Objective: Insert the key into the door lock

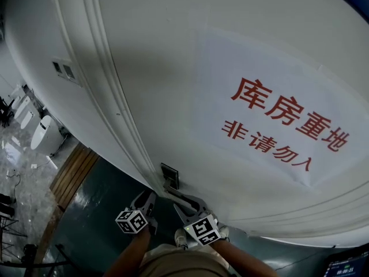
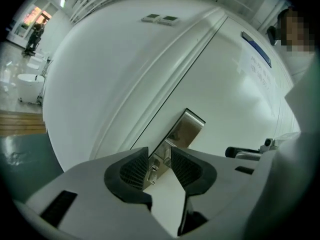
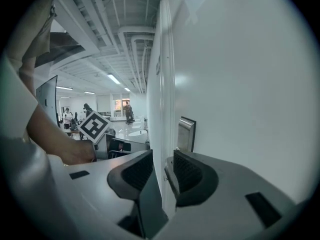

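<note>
Both tools are close to the big white door (image 1: 173,68). The left hand-held gripper (image 2: 160,165) is released, its jaws framing the lower end of the brushed-metal door lock plate (image 2: 187,126). A small metal stub (image 2: 151,173) shows there, and I can't tell if it's the key. The right hand-held gripper (image 3: 162,170) is released and empty, near the plate.

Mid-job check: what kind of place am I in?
Likely an indoor showroom hall, at a storeroom door: the red-lettered sign on the white door reads as a stockroom keep-out notice, and white toilets stand on the glossy floor beyond.
</note>
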### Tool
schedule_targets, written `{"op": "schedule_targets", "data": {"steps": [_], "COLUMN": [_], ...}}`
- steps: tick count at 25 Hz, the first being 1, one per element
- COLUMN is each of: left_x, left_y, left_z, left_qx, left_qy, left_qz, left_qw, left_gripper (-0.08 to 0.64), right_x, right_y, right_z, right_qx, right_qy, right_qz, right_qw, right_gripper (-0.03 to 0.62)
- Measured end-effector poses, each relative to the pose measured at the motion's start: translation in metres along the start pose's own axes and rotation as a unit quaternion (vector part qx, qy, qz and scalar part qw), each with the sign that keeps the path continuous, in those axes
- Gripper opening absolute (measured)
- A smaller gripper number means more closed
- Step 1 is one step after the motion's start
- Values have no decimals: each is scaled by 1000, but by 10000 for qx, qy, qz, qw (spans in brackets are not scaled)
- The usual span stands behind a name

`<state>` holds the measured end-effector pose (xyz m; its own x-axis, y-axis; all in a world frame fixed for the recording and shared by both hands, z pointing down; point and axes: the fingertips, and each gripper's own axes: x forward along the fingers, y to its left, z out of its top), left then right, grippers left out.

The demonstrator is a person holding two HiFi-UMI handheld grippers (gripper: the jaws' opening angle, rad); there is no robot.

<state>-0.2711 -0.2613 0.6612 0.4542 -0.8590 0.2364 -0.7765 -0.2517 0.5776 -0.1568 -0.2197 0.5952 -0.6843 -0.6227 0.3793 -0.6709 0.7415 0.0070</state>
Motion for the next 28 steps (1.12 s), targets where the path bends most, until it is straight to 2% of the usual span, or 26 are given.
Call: {"op": "schedule_targets", "data": {"steps": [4,8,12,19,28], "left_x": [-6,-10,-14,-16,-15], "left_y": [-16,-26,-35,-43,-50], "left_z": [11,17,14,8,8], "left_qx": [591,1173,1561,1587,1525], "left_qy": [76,145,299,502,548], "left_qz": [-4,39,-8,-212,-302], "left_qw": [9982,9930,9873,9858,9863], "left_gripper": [140,140,140,140,140], "right_x": [1,3,4,6,5], "right_y": [-8,-16,-21,-20,-19], "right_z": [11,18,19,19,19], "right_qx": [-63,-117,-111,-24,49], "right_qy": [-187,-295,-320,-335,-335], "right_qz": [-242,-425,-551,-564,-579], "right_qw": [9995,9986,9979,9978,9977], "right_gripper": [121,121,121,121,121]}}
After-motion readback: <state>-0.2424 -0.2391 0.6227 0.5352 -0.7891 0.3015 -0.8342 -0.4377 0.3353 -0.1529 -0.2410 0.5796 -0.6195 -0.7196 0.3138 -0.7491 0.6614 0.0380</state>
